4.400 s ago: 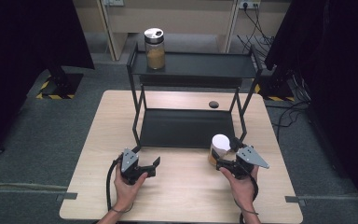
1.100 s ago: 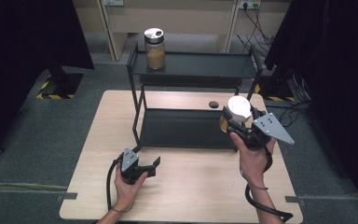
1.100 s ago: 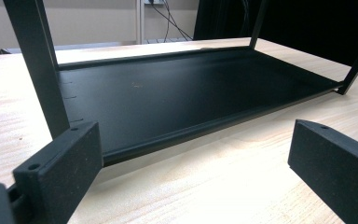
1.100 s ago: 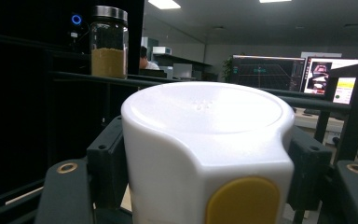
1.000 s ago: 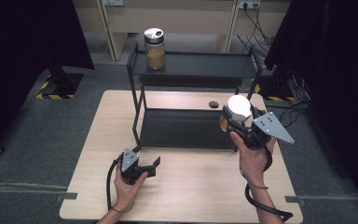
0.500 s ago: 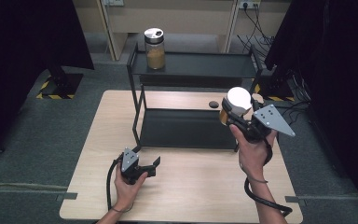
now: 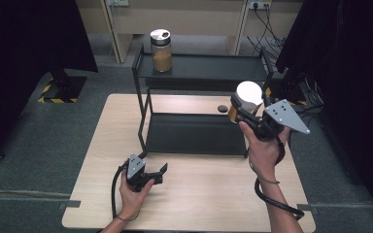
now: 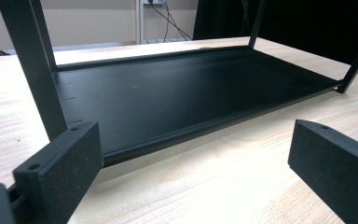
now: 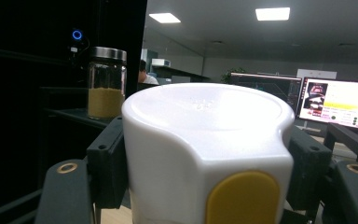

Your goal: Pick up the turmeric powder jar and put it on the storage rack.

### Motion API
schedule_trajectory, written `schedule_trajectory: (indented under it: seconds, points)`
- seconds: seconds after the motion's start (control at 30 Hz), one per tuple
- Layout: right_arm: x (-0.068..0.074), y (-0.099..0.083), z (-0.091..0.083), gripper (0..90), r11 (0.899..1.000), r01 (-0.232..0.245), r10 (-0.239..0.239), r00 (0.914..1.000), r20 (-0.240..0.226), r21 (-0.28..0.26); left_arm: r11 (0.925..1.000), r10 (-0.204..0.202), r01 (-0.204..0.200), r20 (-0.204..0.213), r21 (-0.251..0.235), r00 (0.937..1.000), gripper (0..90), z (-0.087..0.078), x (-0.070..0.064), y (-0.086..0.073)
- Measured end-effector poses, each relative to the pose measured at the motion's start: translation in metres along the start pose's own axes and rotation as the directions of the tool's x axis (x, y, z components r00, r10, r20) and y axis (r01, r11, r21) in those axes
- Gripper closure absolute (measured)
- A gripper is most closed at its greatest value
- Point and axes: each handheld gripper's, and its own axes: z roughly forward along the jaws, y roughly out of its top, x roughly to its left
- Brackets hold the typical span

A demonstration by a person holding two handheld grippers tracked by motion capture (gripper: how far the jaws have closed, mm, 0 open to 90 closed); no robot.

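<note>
The white-capped jar (image 7: 246, 98) is up in the air, clamped in the right tongs (image 7: 243, 108), hanging at about 3 o'clock of the tabletop (image 7: 97, 160), right by the right-hand end of the black two-tier rack (image 7: 143, 104). In the right gripper view the jaws press against both sides of the white cap (image 9: 205, 140), which has a yellow tab on its front, so the grip looks solid and the jar sits upright.

My read on progress: pickup is done and the jar is off the wood, roughly level with the rack's top shelf (image 7: 213, 67). What's left is carrying it over that shelf's edge, setting it down and letting go. Looks like maybe halfway, judging by where it hangs.

The left tongs (image 7: 155, 175) rest low at about 7 o'clock of the tabletop, jaws spread wide with nothing between them. In the left gripper view they point at the rack's bottom shelf (image 8: 182, 93), which is bare.

Other stuff: a glass jar with a metal lid (image 7: 161, 50), part full of tan powder, stands at the 11 o'clock end of the top shelf, well apart from the carried one, so there's plenty of free shelf. A small dark knot or hole (image 7: 222, 108) sits on the wood just beside the carried jar.

In the way: the rack's right-hand upright post (image 7: 268, 73) and the raised lip of the top shelf are close to the jar, so I'd guess it needs to clear those before going down.
</note>
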Motion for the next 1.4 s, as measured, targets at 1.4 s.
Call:
schedule_trajectory:
  seconds: [1.4]
  points:
    - [-0.006, 0.048, 0.044, 30.9, 0.999, 0.014, -0.013, 0.9997, 0.022, -0.033, 0.9995, 0.032, -0.032, 0.004, 0.003, 0.9995, 2.4, 0.001, -0.002, 0.001]
